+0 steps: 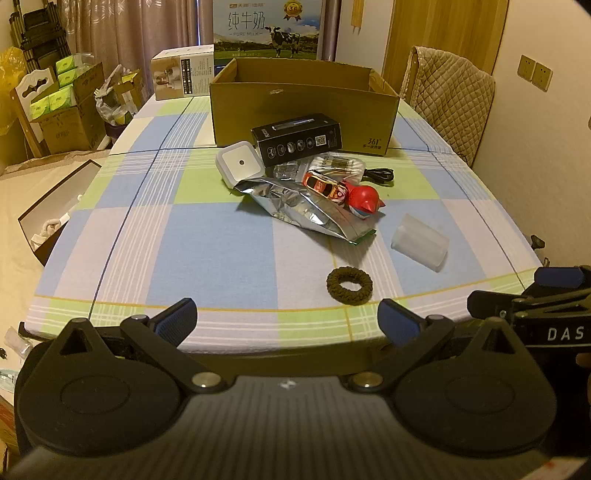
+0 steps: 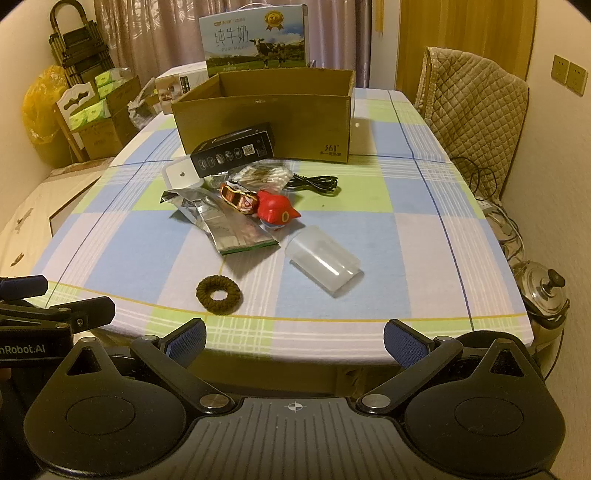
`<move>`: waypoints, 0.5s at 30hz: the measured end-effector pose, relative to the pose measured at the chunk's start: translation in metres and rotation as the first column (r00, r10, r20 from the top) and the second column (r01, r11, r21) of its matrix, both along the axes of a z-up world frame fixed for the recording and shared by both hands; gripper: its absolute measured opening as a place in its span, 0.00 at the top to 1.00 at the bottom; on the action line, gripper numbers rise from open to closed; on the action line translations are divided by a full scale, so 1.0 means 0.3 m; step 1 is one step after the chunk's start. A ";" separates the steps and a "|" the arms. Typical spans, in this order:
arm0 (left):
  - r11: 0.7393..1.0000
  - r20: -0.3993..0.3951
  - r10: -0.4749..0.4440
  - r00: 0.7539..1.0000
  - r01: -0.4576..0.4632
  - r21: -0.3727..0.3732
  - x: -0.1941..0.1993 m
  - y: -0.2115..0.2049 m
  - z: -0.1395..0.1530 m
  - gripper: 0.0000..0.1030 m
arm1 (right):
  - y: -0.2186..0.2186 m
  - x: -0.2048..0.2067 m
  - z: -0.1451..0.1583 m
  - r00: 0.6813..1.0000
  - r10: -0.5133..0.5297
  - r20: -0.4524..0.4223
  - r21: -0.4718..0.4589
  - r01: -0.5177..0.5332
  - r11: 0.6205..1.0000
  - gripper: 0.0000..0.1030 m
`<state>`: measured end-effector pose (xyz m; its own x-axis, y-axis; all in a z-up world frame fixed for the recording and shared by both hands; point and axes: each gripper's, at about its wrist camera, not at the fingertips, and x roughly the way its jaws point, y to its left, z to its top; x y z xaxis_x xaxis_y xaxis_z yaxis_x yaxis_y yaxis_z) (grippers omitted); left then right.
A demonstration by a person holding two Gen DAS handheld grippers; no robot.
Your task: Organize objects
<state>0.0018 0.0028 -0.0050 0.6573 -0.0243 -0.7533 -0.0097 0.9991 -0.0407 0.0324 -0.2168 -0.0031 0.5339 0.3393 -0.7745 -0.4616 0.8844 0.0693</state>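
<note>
An open cardboard box stands at the far middle of a checked table. In front of it lie a black carton, a white square device, a silver foil bag, a toy car, a red bird toy, a black cable, a clear plastic cup on its side and a brown hair tie. My left gripper and right gripper hover open at the near edge, nothing between their fingers.
A milk carton stands behind the box, and a white carton at the back left. A quilt-draped chair is at the right, stacked boxes at the left, a steel kettle on the floor.
</note>
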 end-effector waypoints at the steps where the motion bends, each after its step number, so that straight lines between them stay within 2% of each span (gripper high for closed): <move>1: 1.000 0.001 0.000 1.000 0.000 0.000 0.000 0.000 0.000 0.01 | -0.001 0.000 0.000 1.000 0.000 0.001 0.000 0.000 1.000 0.02; 15: 1.000 0.003 0.005 1.000 -0.005 0.003 -0.001 0.000 0.002 0.01 | 0.010 0.001 0.003 1.000 0.002 0.000 -0.004 -0.002 1.000 0.02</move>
